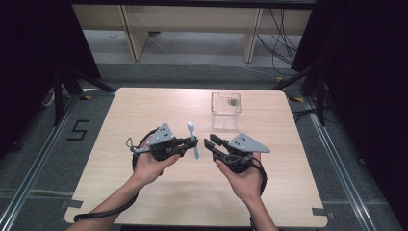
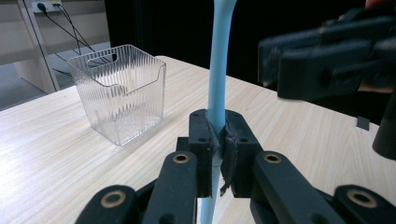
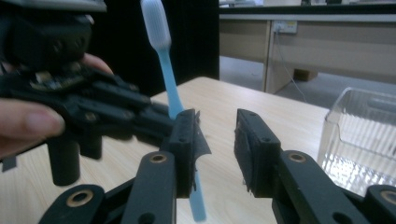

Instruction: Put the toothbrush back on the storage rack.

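Toothbrush (image 2: 217, 70): the pale blue handle stands nearly upright, clamped mid-length between the pads of my left claw (image 2: 217, 140), with the bristled head above the jaws and the tail of the handle hanging below them. I read this hold as deliberate: pinching the middle leaves both ends free, so a second claw has somewhere to take hold.

In the high view the left claw (image 1: 191, 143) is raised off the table (image 1: 144, 110), the toothbrush (image 1: 193, 139) crossing its tips, and my left hand (image 1: 151, 161) wraps the body from below.

My right claw (image 3: 217, 140) faces the left one tip to tip. Its jaws stand partly parted with nothing between them; the toothbrush (image 3: 170, 88) lies just outside its left-hand pad, partly hidden behind that pad, and whether the two touch I cannot tell. In the high view this claw (image 1: 208, 142) sits just beside the brush, carried in my right hand (image 1: 243, 175). I judge this to be a handover in preparation: the gap is about right for a slim handle, but the handle is not yet in it.

Clear ribbed box (image 2: 119, 93): open-topped, it stands on the table beyond and to the left of the left claw's tips; from the right claw it lies ahead to the right (image 3: 362, 140). In the high view the box (image 1: 226, 103) is well apart from both claws. Its open mouth and upright stance suggest it is the receptacle, which would explain why I hold the brush vertical.
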A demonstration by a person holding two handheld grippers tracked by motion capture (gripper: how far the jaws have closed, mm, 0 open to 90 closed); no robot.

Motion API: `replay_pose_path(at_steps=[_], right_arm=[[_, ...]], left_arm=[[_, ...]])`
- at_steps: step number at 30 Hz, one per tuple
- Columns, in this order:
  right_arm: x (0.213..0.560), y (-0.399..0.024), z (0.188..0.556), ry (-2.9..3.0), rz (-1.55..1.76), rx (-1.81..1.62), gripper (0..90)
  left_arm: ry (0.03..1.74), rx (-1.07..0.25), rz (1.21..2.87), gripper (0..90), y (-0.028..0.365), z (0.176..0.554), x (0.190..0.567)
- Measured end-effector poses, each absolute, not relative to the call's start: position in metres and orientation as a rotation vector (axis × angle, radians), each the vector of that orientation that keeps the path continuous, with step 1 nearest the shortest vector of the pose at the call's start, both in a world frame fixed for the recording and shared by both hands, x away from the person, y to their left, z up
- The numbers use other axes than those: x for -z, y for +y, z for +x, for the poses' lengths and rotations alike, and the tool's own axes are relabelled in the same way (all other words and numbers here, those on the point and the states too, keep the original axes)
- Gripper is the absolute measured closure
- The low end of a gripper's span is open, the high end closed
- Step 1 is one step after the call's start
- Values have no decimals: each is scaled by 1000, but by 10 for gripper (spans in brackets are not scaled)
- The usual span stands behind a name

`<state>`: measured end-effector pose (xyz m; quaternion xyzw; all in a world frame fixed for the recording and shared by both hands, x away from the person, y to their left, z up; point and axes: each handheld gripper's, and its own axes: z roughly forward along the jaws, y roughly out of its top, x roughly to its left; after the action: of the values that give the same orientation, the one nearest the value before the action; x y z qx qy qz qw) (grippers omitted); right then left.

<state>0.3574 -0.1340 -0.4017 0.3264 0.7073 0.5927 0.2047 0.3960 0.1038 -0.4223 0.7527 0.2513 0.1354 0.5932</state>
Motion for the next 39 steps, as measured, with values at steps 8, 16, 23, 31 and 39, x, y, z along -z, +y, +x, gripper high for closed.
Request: replay_pose_path(at_steps=[8,16,23,31,39], right_arm=[[397,-118,362,1991,870,-1666,691],[395,-111,366,1985,853,-1660,693],[396,-106,367,2001,845,-1675,717],[394,-105,366,2004,848,-1656,770],[394,-105,367,2001,821,-1638,836]], left_arm=[[567,-325,1761,825,100,393,421],[557,-330,1769,825,97,392,422],[551,-333,1773,826,95,392,421],[540,-338,1778,826,93,391,421],[535,-342,1777,825,92,390,420]])
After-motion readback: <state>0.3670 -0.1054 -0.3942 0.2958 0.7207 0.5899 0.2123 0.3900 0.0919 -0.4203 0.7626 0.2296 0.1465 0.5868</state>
